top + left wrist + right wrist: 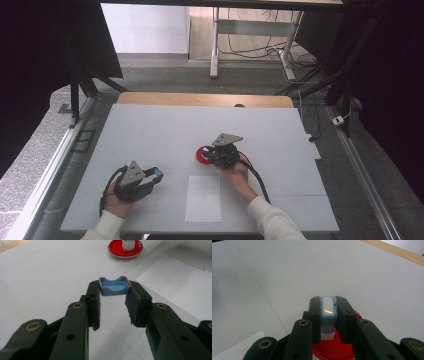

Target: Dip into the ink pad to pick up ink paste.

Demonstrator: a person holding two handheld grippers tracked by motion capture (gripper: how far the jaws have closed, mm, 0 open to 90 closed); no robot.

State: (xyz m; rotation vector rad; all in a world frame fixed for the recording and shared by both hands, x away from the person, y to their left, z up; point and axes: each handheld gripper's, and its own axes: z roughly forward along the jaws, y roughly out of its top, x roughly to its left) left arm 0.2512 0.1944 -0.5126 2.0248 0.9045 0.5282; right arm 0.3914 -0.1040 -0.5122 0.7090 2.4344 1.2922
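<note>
Pinched in the left gripper (115,293): a small blue cap (115,287), squarish, shallow, hollow side up, rim tinged pink, with a curved notch in the far edge. Held level at the fingertips, just above the white surface (50,272), open face upward, wider across the jaws than deep. Pinched in the right gripper (327,315): a pale blue stamp (327,312) with a white band along its top and a white base, clamped on both flanks. Long axis running along the jaws, away from the camera, white base toward a red dish (334,347) directly beneath. From the high view, left gripper (152,177) seen at the near left of the surface (150,130), cap (158,173) a mere blue speck at its tip; right gripper (212,156) near the centre, over the dish (202,155), stamp itself hidden under the grey plate. White sheet (203,198) lying flat between the two hands, near the front edge. In the left gripper view, cap's hollow and pink rim plain, plus the dish (125,251) farther off with the stamp (128,244) standing on it, its top cut by the frame, and a corner of the sheet (180,282) at right. In the right gripper view, stamp's white band and a small dark mark on its side clear, and a wooden edge (397,251) beyond the surface.
</note>
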